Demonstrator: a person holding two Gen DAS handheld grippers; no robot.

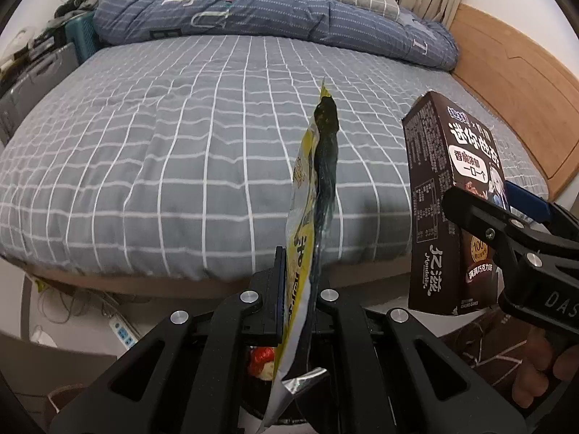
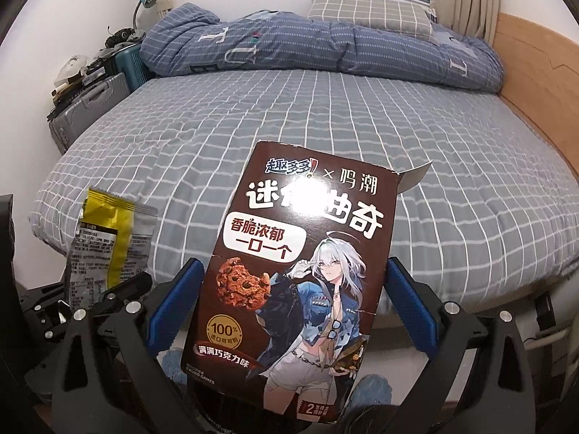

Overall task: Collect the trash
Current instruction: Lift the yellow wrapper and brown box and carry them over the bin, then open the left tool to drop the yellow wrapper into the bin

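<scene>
At the foot of the bed [image 2: 325, 115], both pieces are picked up but not yet binned — left gripper [image 1: 298, 289] clamped on a yellow snack wrapper [image 1: 305, 195], right gripper [image 2: 295, 289] gripping a chocolate cookie box [image 2: 300, 253].

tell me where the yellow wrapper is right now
The yellow wrapper stands pinched in the left gripper, held off the bed's near edge, left of the cookie box.

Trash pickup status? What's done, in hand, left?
Done: both pieces are off the bed. In hand: left gripper is shut on the yellow snack wrapper; right gripper holds the brown cookie box. Left: dropping both; a dark container edge shows below, unclear if it's the bin.
</scene>
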